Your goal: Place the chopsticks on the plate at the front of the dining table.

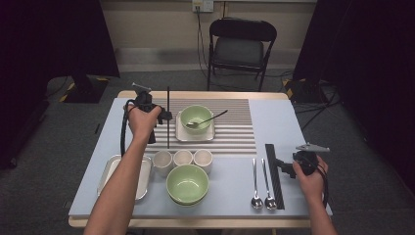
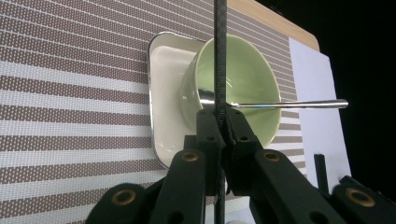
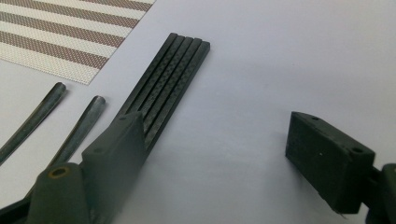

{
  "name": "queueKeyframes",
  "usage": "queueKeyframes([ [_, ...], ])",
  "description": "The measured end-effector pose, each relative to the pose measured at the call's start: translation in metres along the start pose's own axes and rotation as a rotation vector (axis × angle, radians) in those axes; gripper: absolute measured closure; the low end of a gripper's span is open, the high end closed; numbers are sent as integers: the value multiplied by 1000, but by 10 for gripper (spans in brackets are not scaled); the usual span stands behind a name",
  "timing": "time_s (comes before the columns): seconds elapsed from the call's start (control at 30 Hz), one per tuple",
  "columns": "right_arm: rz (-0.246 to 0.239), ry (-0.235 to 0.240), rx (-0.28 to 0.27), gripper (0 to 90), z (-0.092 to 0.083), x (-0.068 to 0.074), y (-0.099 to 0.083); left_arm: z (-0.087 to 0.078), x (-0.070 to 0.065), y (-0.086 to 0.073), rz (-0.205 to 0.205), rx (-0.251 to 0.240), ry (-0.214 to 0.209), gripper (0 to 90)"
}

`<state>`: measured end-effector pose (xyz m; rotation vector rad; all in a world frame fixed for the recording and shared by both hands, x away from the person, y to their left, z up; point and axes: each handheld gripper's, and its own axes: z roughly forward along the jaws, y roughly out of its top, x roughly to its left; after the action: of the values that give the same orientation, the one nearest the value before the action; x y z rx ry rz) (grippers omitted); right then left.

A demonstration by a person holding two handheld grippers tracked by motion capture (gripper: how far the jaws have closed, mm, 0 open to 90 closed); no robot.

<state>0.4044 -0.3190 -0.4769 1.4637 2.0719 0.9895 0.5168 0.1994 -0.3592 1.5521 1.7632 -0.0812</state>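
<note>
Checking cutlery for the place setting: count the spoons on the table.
3. One spoon rests in the far green bowl on the square plate; two spoons lie side by side near the right front edge.

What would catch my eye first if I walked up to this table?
Probably the thin black stick that the left gripper pinches upright over the striped mat, just left of a green bowl with a spoon in it on a white tray. At the right, the right gripper gapes open beside more black sticks.
</note>
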Motion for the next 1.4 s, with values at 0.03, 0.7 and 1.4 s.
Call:
queueKeyframes([
  [0.03,0,0,0,192,0,0,0,0,1,0,1,1,-1,863],
  [0.7,0,0,0,192,0,0,0,9,3,5,-10,-6,17,863],
  [1.4,0,1,0,191,0,0,0,16,-1,11,-30,-23,31,863],
])
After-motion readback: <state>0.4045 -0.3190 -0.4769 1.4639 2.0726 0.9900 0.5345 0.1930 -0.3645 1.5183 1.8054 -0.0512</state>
